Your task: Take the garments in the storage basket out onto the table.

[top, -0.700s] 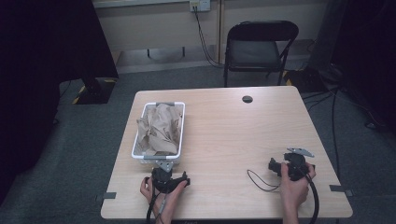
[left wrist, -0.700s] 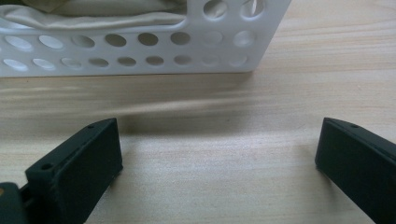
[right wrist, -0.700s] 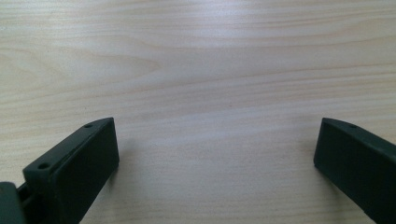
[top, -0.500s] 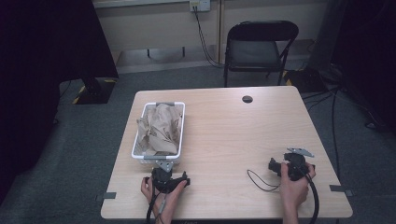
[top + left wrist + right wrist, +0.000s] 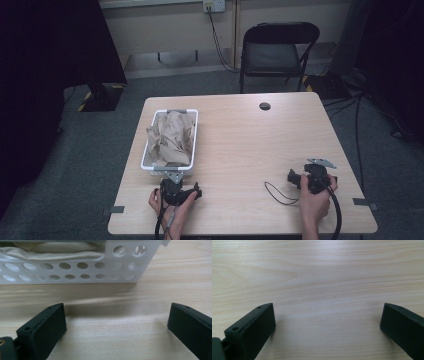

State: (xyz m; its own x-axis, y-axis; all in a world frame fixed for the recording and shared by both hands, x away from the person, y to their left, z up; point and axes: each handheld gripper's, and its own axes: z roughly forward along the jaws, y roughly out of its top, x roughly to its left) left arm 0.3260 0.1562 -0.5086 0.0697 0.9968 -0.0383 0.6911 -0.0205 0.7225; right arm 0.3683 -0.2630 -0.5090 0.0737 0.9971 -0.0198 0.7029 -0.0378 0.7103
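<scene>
- Light wood table (image 5: 240,145) in a dim room, grey carpet all round, a black folding chair (image 5: 276,50) parked behind the far edge. Not much else going on.
- The white perforated basket (image 5: 170,139) with crumpled brown paper (image 5: 171,136) stuffed in it sits straight ahead of the left gripper (image 5: 176,190), just beyond it. In the left gripper view the basket's holey end wall (image 5: 75,267) is right in front of the jaws, near but not touching.
- Left gripper's jaws are spread wide, nothing between them, only bare tabletop.
- Right gripper (image 5: 311,178) is well off to the other side, resting on the table, jaws wide apart and empty too, looking at plain wood.
- The bit that matters: the basket's long axis runs away from the person, so its short near end faces the left gripper. Left hand is way closer, so I'd guess it goes first, straight forward to the basket or the paper.
</scene>
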